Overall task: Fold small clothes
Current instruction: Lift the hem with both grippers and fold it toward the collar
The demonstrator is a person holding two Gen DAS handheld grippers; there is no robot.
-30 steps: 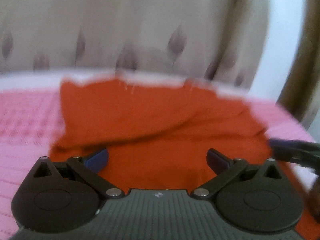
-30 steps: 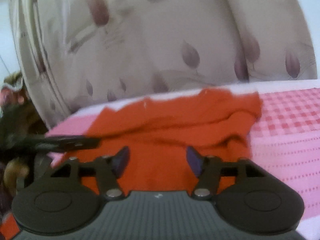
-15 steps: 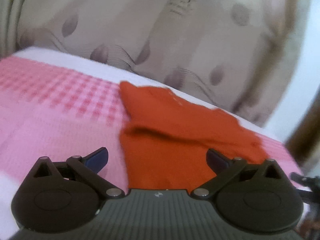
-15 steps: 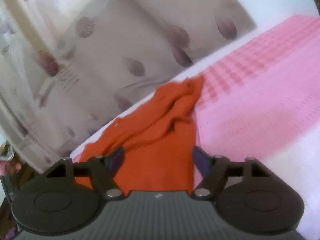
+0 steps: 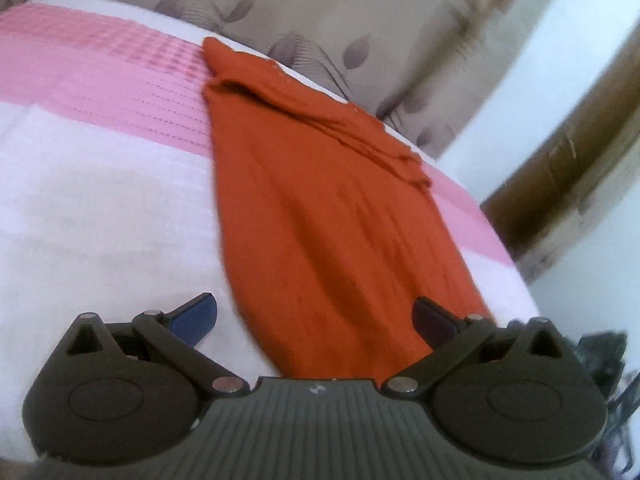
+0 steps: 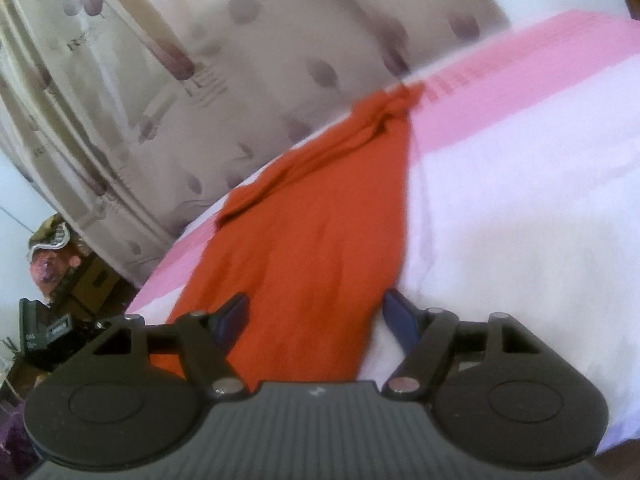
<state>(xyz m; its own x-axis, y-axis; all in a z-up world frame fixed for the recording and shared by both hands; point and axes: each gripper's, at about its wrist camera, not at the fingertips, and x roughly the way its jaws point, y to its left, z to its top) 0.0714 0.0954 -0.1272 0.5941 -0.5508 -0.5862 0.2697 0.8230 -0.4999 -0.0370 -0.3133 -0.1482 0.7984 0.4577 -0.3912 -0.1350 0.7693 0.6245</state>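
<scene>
Now we have both tools pulled back toward the near edge of the bed, and the view has changed a good deal: 1 second ago the orange garment filled the width of both wrist views as a broad, rumpled spread, whereas at this moment the orange garment (image 5: 320, 208) lies as a long, narrower strip running away from us across the pink-and-white bedcover (image 5: 100, 184), its far end bunched in soft ridges near the patterned curtain (image 5: 320, 12). We read that as a lengthwise fold already laid in, with the cloth drawn out fairly flat, though shallow creases run along it. Our left gripper (image 5: 316, 320) stands with its jaws wide apart and nothing pressed between them; the near end of the garment passes under the gap, closer to the right-hand finger than to the other. Our right gripper (image 6: 314, 314) has just been opening, and its jaws are likewise apart, with the garment (image 6: 320, 240) lying beneath the gap but not pinched by either pad. So we judge the cloth released and resting on the bed, ready for a crosswise fold, which would likely mean taking the near end and carrying it toward the bunched far end. As for containers, we see no basket, bin or drawer on the bed; off its left side in the right wrist view sits dark clutter (image 6: 52, 320), too blurred for us to name.
</scene>
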